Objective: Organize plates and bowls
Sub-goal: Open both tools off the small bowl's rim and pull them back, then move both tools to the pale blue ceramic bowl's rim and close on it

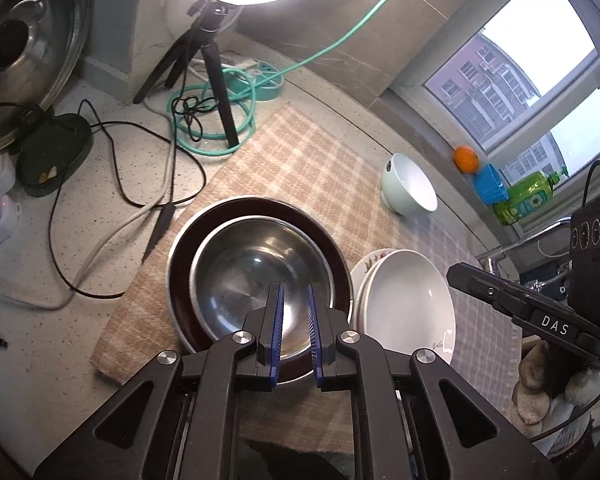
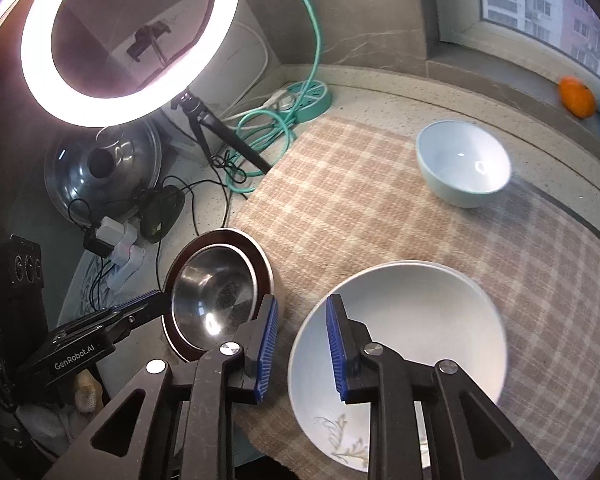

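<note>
A steel bowl (image 1: 256,264) sits nested in a dark brown-rimmed bowl (image 1: 180,276) on the checked mat (image 1: 308,160). My left gripper (image 1: 295,300) hovers over the steel bowl's near side, its jaws a little apart and empty. Right of it lies a white plate (image 1: 408,304) on a flowered plate (image 1: 366,266). A pale blue bowl (image 1: 408,184) stands farther back. In the right wrist view my right gripper (image 2: 302,316) is open, its fingers straddling the white plate's (image 2: 420,320) left rim. The nested steel bowl (image 2: 214,292) and the blue bowl (image 2: 464,160) show there too.
A ring light on a black tripod (image 1: 216,64), a teal cable coil (image 1: 212,120) and power strip, black wires and a steel lid (image 1: 24,40) crowd the counter's left and back. An orange (image 1: 466,158), blue cup and green bottle (image 1: 528,196) stand on the window sill.
</note>
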{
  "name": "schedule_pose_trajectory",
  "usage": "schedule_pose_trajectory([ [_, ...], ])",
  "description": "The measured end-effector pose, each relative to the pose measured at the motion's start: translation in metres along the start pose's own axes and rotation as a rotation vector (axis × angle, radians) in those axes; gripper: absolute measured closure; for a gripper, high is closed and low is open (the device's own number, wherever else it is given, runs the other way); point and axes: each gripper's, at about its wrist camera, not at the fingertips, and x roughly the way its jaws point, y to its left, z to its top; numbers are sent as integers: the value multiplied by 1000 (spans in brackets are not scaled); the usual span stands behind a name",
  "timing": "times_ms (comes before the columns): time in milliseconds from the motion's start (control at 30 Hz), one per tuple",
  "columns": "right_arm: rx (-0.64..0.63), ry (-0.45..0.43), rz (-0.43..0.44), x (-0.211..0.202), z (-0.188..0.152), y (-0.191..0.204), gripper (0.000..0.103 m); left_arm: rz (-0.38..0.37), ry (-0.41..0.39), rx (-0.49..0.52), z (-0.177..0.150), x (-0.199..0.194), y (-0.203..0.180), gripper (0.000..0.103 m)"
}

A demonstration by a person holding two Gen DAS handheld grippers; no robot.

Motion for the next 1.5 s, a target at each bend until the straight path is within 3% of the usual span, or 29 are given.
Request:
schedule_pose_trajectory([
  [333,-27,-79,-80,-54,3,-84,74,26,-33,-24,-5,15,-59,93],
  [700,-48,-67,-12,-62,43,-167,74,60,-77,-38,14,37,-123,93],
  [1033,29,-11,145,-32,95,-213,74,91,-35,-45,57,84,-159,93],
  [1167,43,15,161,-16,109,-220,74,101,2,-46,72,107,-161,86],
  [1500,55,81,147,35,139,-226,74,92,97,-98,103,162,-145,85],
])
